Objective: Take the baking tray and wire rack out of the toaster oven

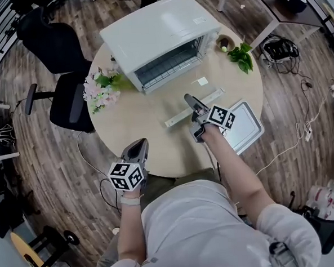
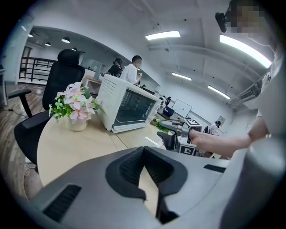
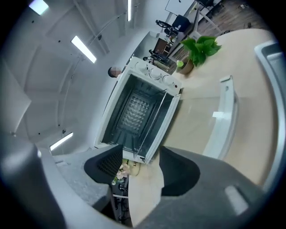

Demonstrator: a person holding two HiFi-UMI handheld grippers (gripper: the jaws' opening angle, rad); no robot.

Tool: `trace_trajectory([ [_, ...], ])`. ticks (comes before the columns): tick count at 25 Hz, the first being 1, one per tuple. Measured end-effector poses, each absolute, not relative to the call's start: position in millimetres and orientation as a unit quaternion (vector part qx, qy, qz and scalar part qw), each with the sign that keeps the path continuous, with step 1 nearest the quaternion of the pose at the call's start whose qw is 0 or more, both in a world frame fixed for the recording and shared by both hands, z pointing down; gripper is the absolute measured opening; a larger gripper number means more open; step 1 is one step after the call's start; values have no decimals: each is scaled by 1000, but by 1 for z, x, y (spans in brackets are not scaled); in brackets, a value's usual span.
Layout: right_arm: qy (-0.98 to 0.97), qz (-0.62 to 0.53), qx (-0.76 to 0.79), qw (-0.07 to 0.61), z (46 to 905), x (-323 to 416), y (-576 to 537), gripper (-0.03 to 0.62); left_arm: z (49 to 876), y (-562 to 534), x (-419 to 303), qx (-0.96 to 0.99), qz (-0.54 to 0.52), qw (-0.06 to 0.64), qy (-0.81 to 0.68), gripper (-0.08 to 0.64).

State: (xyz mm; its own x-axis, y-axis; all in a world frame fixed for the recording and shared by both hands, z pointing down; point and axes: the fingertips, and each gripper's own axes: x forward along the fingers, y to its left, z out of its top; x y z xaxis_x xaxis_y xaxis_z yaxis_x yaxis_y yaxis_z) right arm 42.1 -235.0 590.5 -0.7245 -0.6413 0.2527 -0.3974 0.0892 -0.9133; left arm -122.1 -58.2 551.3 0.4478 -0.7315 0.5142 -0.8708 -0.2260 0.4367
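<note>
The white toaster oven (image 1: 161, 37) stands at the back of the round table (image 1: 138, 120), its glass door folded down flat with the white handle (image 1: 195, 107) toward me. In the right gripper view the oven cavity (image 3: 134, 112) is in sight, with thin rack wires (image 3: 154, 118) inside. The silver baking tray (image 1: 244, 125) lies on the table at the right, by my right forearm. My right gripper (image 1: 193, 118) is open and empty over the door, pointing at the oven (image 3: 140, 163). The left gripper (image 1: 137, 151) hovers at the table's near edge, shut on nothing (image 2: 144, 151).
A pot of pink flowers (image 1: 99, 89) sits left of the oven, and a small green plant (image 1: 240, 55) to its right. A small white card (image 1: 202, 81) lies on the folded-down glass door. Black office chairs (image 1: 57, 46) stand left of the table. Cables (image 1: 286, 49) lie on the floor at the right.
</note>
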Motion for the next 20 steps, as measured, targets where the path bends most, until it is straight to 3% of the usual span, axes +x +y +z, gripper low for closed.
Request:
trace_trajectory([
  [20,655,-643,-339,206,637,-59,-324,259,571,-61,-186,753,93,387,-524,0],
])
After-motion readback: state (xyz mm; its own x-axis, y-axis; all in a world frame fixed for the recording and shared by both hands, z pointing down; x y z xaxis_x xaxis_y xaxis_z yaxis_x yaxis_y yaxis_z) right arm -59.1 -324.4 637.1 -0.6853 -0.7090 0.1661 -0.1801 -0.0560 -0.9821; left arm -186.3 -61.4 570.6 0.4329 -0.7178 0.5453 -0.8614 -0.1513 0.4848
